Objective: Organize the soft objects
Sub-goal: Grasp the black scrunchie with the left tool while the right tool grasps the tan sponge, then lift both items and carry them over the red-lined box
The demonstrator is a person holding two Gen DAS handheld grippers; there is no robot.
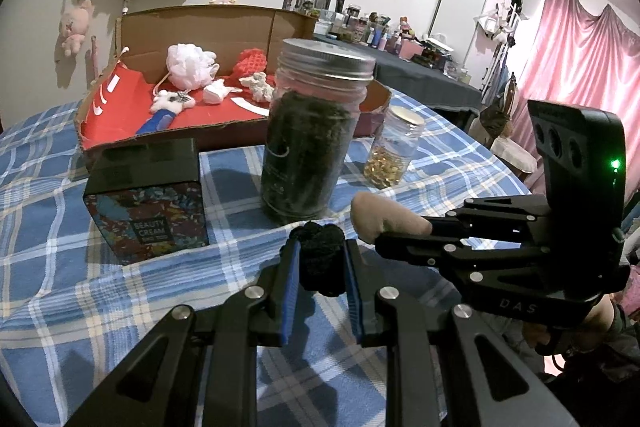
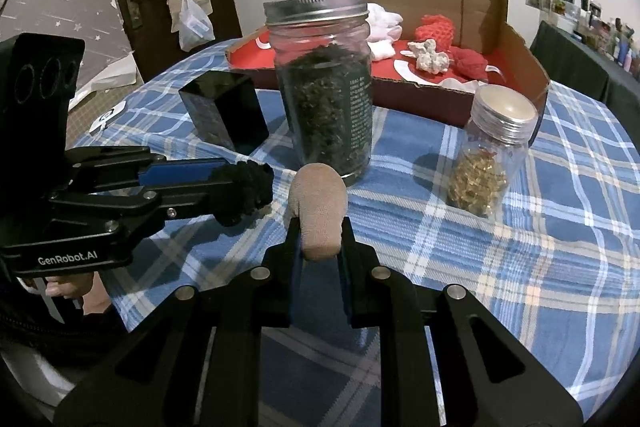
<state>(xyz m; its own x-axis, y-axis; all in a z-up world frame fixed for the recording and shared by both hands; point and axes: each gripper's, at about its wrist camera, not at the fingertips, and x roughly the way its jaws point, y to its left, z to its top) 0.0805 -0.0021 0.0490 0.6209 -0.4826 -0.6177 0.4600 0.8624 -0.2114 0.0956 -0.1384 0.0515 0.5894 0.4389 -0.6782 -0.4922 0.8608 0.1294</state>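
Observation:
My left gripper [image 1: 322,255] is shut on a black knitted soft object [image 1: 320,259], held just above the blue plaid tablecloth; it also shows in the right wrist view [image 2: 244,193]. My right gripper [image 2: 320,235] is shut on a beige plush piece [image 2: 320,211], seen from the left wrist view [image 1: 380,217] to the right of the black one. At the back lies an open cardboard box [image 1: 208,27] with a red lining, holding a white mesh puff [image 1: 188,65], red knitted items [image 1: 252,63] and small white plush toys [image 1: 172,101].
A tall dark-filled glass jar [image 1: 312,135] with a metal lid stands just ahead of both grippers. A small jar of golden bits [image 1: 394,147] stands to its right. A black beauty-cream box [image 1: 146,199] sits to the left. The table edge curves away on the right.

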